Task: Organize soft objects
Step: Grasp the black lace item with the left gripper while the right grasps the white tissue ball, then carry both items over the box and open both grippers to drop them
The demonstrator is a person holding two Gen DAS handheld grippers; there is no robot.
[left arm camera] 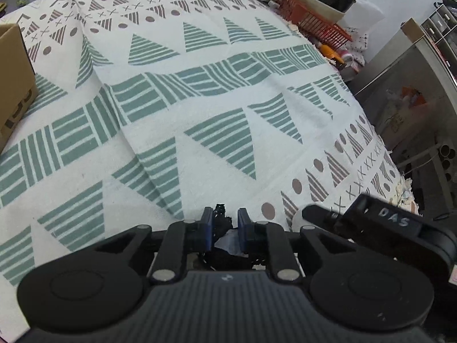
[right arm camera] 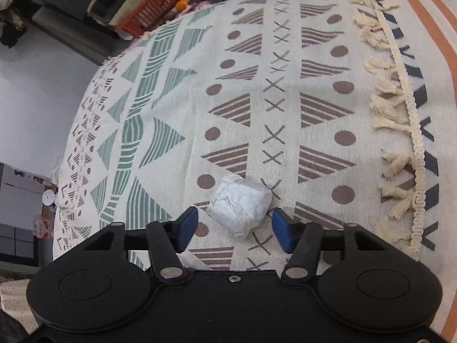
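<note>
In the right wrist view, a crumpled white paper ball (right arm camera: 240,207) lies on the patterned cloth (right arm camera: 285,85). My right gripper (right arm camera: 234,212) is open, with one blue pad on each side of the ball and a gap on both sides. In the left wrist view, my left gripper (left arm camera: 225,215) has its blue pads close together on a small black frayed soft object (left arm camera: 221,214). A bit of white shows under that object. The gripper is low over the cloth (left arm camera: 200,85). The right gripper's black body (left arm camera: 380,223) shows at the lower right of the left wrist view.
A cardboard box (left arm camera: 14,80) stands on the cloth at the left edge. A red wire basket (left arm camera: 317,20) with a bowl and clutter sits past the cloth's far edge, also seen as the basket (right arm camera: 154,5). A tasselled fringe (right arm camera: 400,108) overlaps an orange-striped cloth on the right.
</note>
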